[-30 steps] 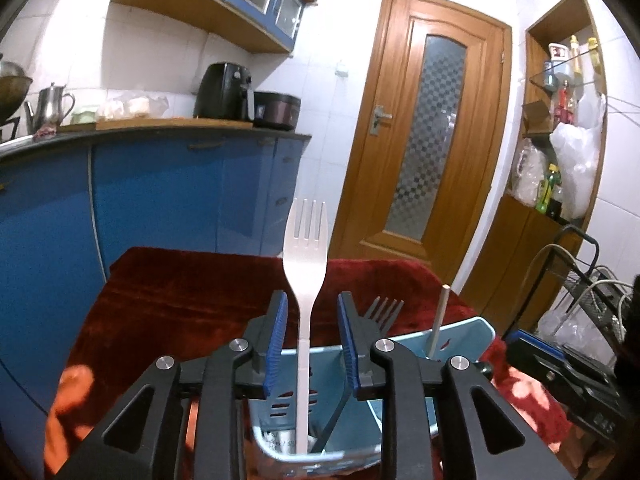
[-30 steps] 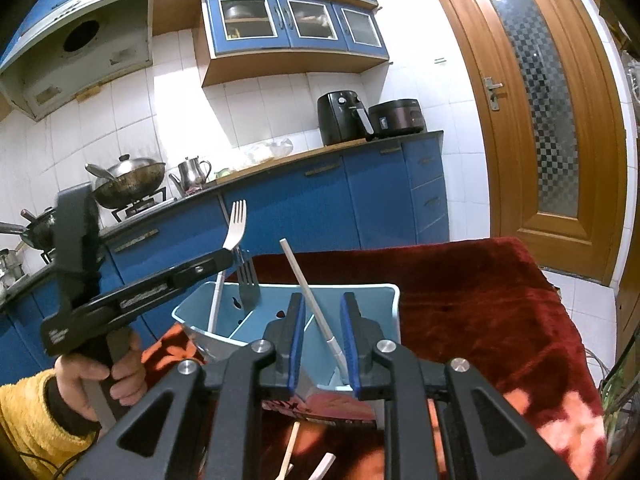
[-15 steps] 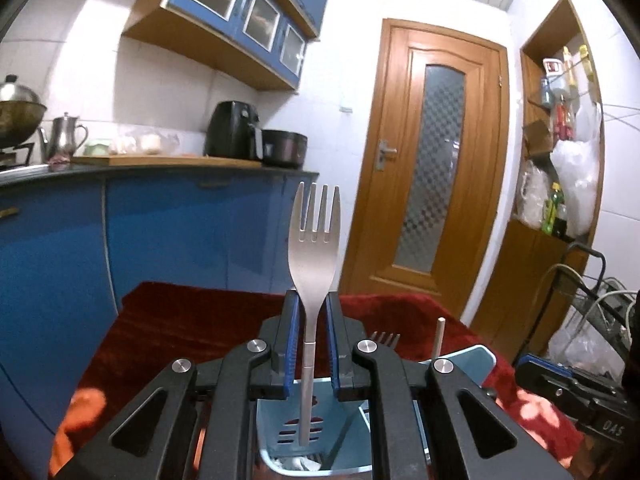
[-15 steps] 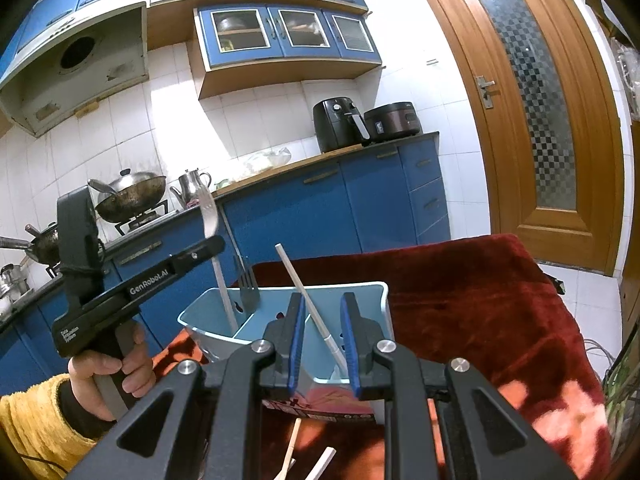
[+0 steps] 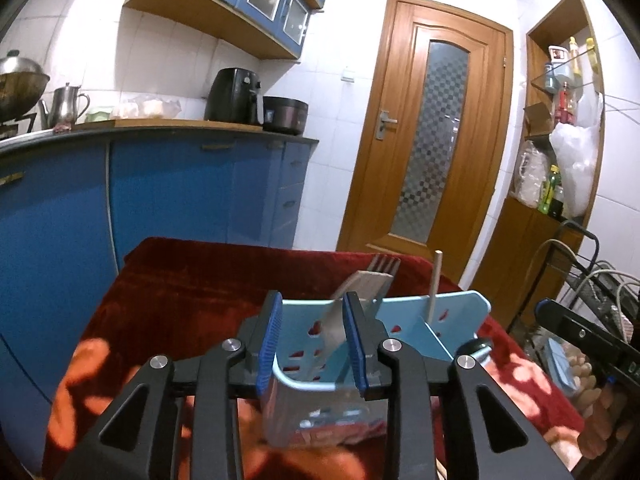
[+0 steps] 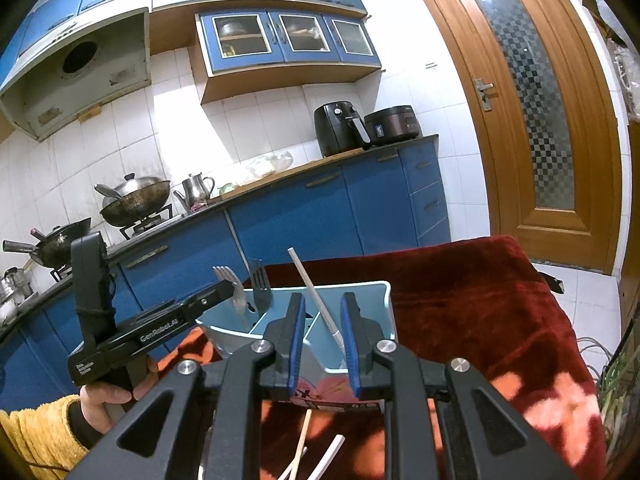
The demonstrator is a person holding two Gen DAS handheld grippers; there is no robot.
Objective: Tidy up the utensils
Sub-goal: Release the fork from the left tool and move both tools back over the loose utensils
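A light blue utensil holder (image 5: 404, 320) stands on a red cloth (image 5: 192, 288); it also shows in the right wrist view (image 6: 360, 292). Two forks (image 5: 372, 280) lean in its left compartment, and a chopstick (image 5: 434, 284) stands in the right one. My left gripper (image 5: 312, 338) is open just in front of the holder, with one fork's handle between its blue pads but not clamped. My right gripper (image 6: 322, 344) is open and empty before the holder, in line with the chopstick (image 6: 316, 296). Both forks (image 6: 244, 292) show there beside the left gripper's tip.
Loose chopsticks (image 6: 308, 456) lie on the cloth under my right gripper. Blue kitchen cabinets (image 6: 312, 216) run behind the table, with woks on a stove (image 6: 132, 200). A wooden door (image 5: 432, 140) is at the far right. A wire rack (image 5: 592, 288) stands right of the table.
My left gripper opened and let go of the silver fork, which dropped and now leans in the holder's left compartment. My right gripper stayed open near the chopstick.
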